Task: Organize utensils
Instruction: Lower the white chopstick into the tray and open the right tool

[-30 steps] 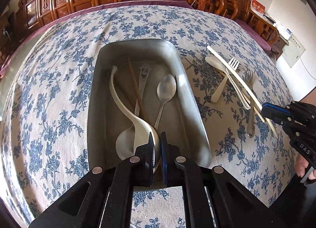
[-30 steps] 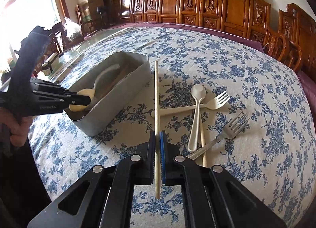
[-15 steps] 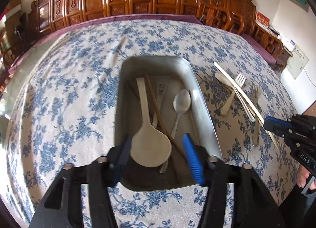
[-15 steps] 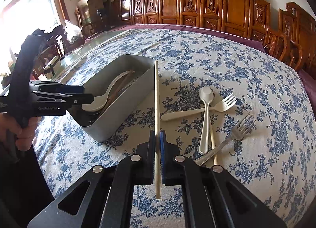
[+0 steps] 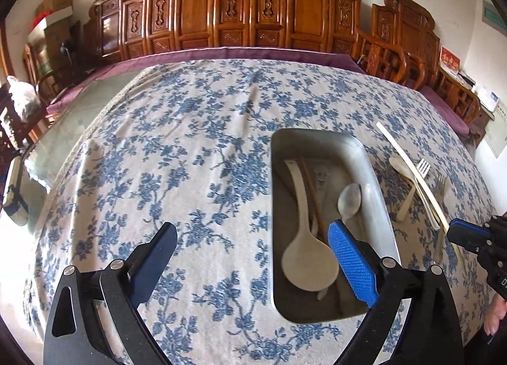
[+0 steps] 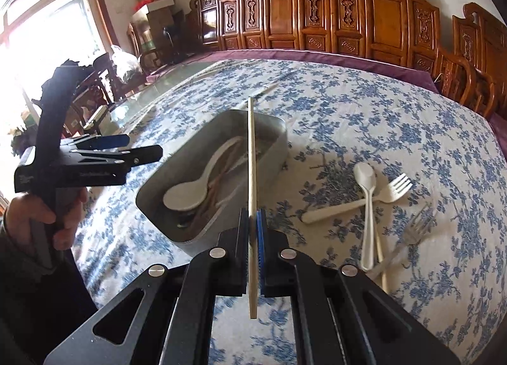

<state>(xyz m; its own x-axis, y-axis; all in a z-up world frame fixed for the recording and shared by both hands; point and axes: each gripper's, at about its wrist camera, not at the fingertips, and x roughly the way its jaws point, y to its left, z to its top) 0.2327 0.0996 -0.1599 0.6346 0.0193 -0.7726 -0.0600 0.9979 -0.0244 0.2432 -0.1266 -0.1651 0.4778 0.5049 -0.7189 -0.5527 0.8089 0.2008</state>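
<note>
From the left wrist, our left gripper [image 5: 253, 251] has just been opening and stands wide, empty, beside the tray [image 5: 378, 181] holding the ladle [image 5: 309, 262]

From the right wrist, our right gripper [image 6: 252, 229] pinches the chopstick [image 6: 251, 156]; held near one end, it could swing and miss the tray [image 6: 272, 156]

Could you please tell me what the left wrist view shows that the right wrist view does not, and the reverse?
Only the left wrist view shows the metal spoon inside the tray, and the left gripper from behind, jaws wide with nothing between them after just opening.

Only the right wrist view shows the hand holding the left gripper, and the window.

Both show the tray, the white ladle in it, the right gripper shut on a chopstick, and the loose forks on the tablecloth.
</note>
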